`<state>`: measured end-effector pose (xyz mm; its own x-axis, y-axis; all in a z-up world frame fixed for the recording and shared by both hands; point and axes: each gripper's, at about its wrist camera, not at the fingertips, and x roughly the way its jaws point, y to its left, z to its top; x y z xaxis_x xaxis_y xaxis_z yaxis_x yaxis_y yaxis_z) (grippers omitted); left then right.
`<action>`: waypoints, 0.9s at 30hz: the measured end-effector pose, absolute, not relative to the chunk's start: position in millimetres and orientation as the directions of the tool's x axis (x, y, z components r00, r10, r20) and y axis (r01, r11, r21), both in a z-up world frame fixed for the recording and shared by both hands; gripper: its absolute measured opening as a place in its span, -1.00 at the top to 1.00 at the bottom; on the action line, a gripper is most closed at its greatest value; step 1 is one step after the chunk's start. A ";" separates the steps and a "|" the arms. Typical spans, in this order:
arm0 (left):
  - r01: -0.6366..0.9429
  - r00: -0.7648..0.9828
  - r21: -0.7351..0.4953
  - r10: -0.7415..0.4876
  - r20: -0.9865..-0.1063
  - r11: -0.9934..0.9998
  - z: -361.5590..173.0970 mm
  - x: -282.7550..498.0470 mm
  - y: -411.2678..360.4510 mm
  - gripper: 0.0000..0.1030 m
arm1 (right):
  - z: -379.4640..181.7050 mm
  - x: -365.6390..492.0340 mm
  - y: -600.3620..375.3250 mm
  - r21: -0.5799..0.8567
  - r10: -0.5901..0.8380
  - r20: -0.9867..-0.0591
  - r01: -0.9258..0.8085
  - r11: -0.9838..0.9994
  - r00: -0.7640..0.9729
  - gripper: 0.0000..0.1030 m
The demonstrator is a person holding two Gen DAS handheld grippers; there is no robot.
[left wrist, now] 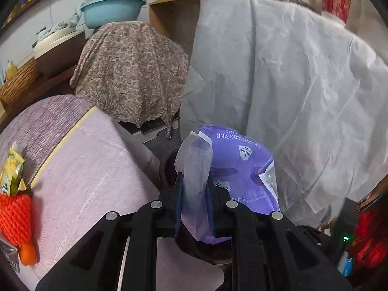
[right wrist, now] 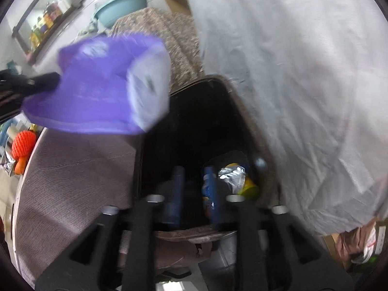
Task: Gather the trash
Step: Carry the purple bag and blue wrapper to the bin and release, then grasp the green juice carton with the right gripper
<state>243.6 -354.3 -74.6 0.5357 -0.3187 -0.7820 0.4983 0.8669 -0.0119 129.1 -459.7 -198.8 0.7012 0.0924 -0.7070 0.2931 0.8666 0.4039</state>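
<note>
— Where's the left one looking from?

— Along its own two fingers, close over the purple wrapper (left wrist: 240, 169) at the lower middle of the frame, facing the white sheet (left wrist: 291, 84) on the right and the patterned cloth (left wrist: 131, 72) at upper middle.

— And the right?

— Tipped downward, near the mouth of the dark bin (right wrist: 194, 126) in the centre of its frame, the picture blurred.

— Do they overlap?

— Yes. The wrapper (right wrist: 97, 87) sits upper left there, the sheet (right wrist: 291, 72) fills the right, and the blue basin (left wrist: 112, 9) (right wrist: 121, 7) shows near the top in both, as does the orange net (left wrist: 14, 215) (right wrist: 23, 144) at the left edge.
</note>
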 end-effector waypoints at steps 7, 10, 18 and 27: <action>0.533 0.525 0.133 -0.203 -0.827 0.836 -109.3 247.4 -399.5 0.65 | -194.0 93.2 -481.6 0.391 -0.013 -0.684 0.382 0.837 0.729 -0.27; 0.540 0.512 0.157 -0.175 -0.841 0.827 -119.5 247.1 -408.7 0.51 | -191.8 80.6 -493.0 0.381 -0.050 -0.687 0.418 0.825 0.725 -0.28; 0.540 0.529 0.128 -0.217 -0.820 0.832 -107.8 238.8 -403.5 -0.33 | -192.9 67.9 -506.4 0.382 -0.069 -0.686 0.439 0.813 0.724 -0.28; 0.544 0.523 -0.048 -0.384 -0.761 0.838 -64.5 209.0 -342.4 -0.62 | -174.4 72.4 -481.1 0.400 -0.005 -0.649 0.347 0.849 0.761 -0.36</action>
